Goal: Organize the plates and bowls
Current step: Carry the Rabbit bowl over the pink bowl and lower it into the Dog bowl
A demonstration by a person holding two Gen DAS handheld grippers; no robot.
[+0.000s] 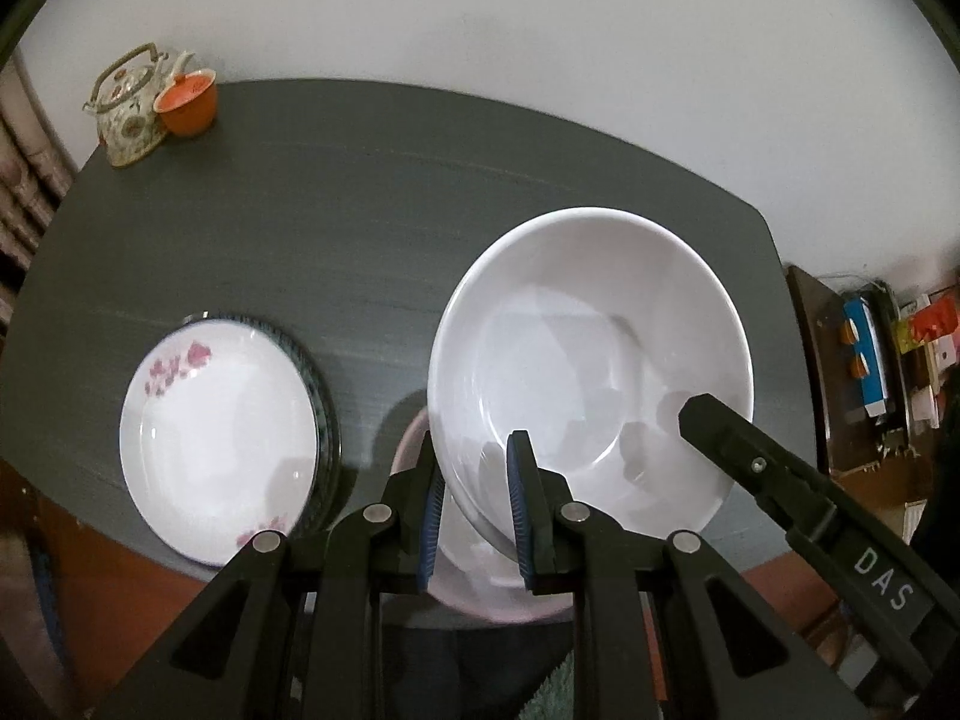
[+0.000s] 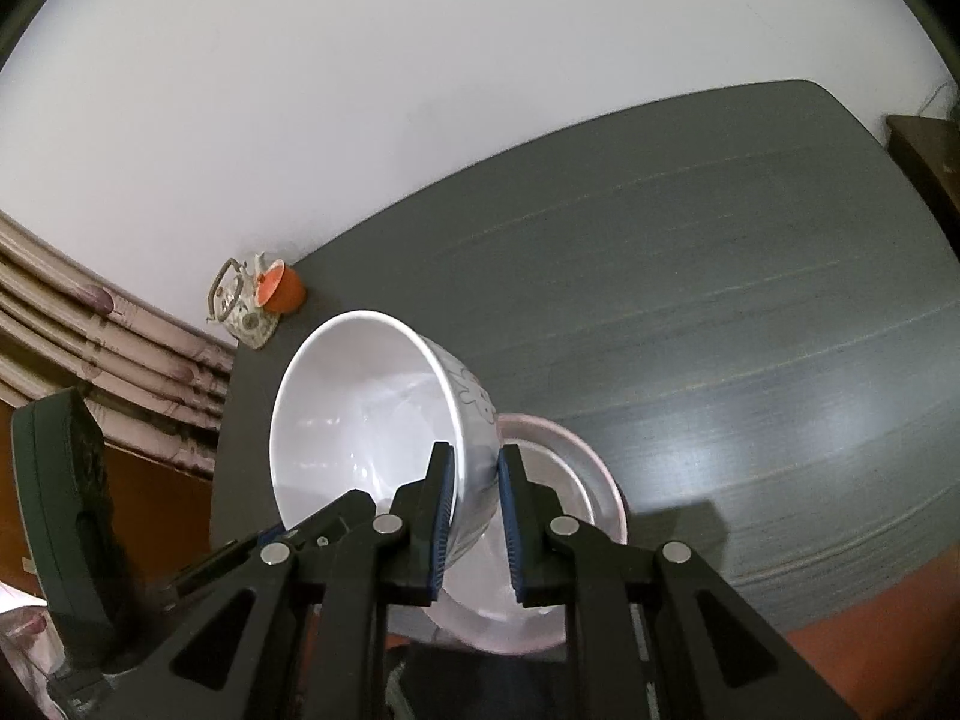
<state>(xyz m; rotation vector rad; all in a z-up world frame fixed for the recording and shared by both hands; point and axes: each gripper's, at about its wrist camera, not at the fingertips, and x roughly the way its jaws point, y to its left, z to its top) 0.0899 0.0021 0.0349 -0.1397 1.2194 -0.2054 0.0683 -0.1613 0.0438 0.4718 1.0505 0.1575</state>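
The large white ceramic bowl point(image 1: 591, 360) hangs tilted in the air, carried by both tools at once. The left gripper point(image 1: 477, 516) is clamped on its near rim, and the right gripper point(image 2: 477, 516) pinches the opposite wall. Directly beneath sits a pink-rimmed shallow bowl point(image 2: 576, 468) at the near edge of the dark grey table point(image 2: 750, 300). Left of the left gripper lies a white floral plate point(image 1: 222, 438); far beyond stand a patterned teapot point(image 1: 126, 114) and an orange cup point(image 1: 189, 102). Glazed rims are slick, so I judge uneven pull between the hands could slip the bowl onto the pink one.
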